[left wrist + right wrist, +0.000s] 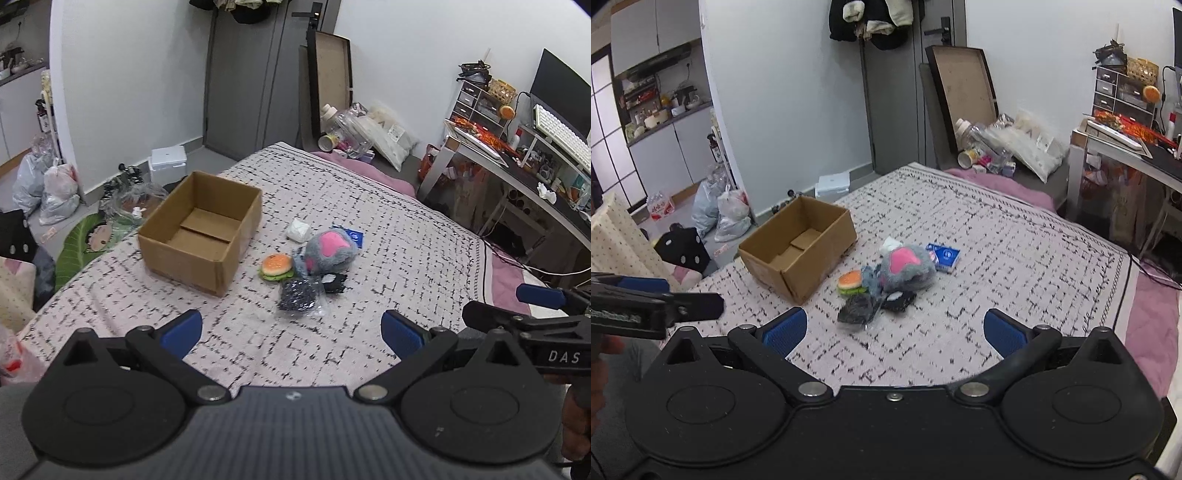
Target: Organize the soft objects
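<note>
Both the left gripper [291, 334] and right gripper [895, 332] hover wide open and empty over the bedspread [388, 229], while the soft toys (burger [277, 267], grey-pink plush [332, 251]) lie clustered just beside the empty cardboard box [201, 236].

The grey and pink plush [330, 251] hides most of the blue packet [354, 236] behind it and part of a bluish cloth item [300, 264] at its left. The clear bag [857, 308] blurs its dark contents, and print on the packet is too small to read.
</note>
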### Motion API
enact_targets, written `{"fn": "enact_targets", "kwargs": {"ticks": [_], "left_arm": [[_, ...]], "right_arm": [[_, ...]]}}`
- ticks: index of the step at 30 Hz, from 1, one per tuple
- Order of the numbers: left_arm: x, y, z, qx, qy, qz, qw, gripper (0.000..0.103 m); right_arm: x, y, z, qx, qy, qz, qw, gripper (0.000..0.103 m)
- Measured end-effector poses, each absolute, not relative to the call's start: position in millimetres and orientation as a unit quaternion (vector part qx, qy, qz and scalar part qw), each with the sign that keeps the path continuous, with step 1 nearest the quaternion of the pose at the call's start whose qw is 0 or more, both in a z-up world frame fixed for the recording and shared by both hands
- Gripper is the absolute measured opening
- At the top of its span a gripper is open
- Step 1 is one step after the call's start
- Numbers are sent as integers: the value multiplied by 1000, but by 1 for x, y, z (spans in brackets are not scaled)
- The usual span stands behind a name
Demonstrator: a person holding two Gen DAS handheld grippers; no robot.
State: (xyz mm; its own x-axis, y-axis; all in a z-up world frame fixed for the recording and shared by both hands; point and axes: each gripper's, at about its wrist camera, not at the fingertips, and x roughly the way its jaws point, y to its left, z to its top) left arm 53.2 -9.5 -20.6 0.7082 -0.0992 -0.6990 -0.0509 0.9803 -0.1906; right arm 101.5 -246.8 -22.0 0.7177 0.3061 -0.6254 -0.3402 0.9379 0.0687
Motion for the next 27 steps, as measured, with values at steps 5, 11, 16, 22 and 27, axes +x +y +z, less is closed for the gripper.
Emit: {"fn": "enact_targets", "kwargs": {"ticks": [5,11,16,22,27], "left_arm": [[71,-17,-30,-94,391,-10,915,102],[91,-20,-43,-105,403,0,909,100],[106,-24,-52,-114,405,7,907,100],[127,-31,-63,-118,397,8,910,98],[148,-31,-79,-127,403,15,906,93]], "right_arm": [[118,-259,-32,-11,342,170,924,103],[139,-277,-46,9,354,154,922,103],[156,-297,-57,40,363,156,918,103],[183,-309,-80,82,407,169,894,97],[200,-308,-92,99,418,172,886,96]]}}
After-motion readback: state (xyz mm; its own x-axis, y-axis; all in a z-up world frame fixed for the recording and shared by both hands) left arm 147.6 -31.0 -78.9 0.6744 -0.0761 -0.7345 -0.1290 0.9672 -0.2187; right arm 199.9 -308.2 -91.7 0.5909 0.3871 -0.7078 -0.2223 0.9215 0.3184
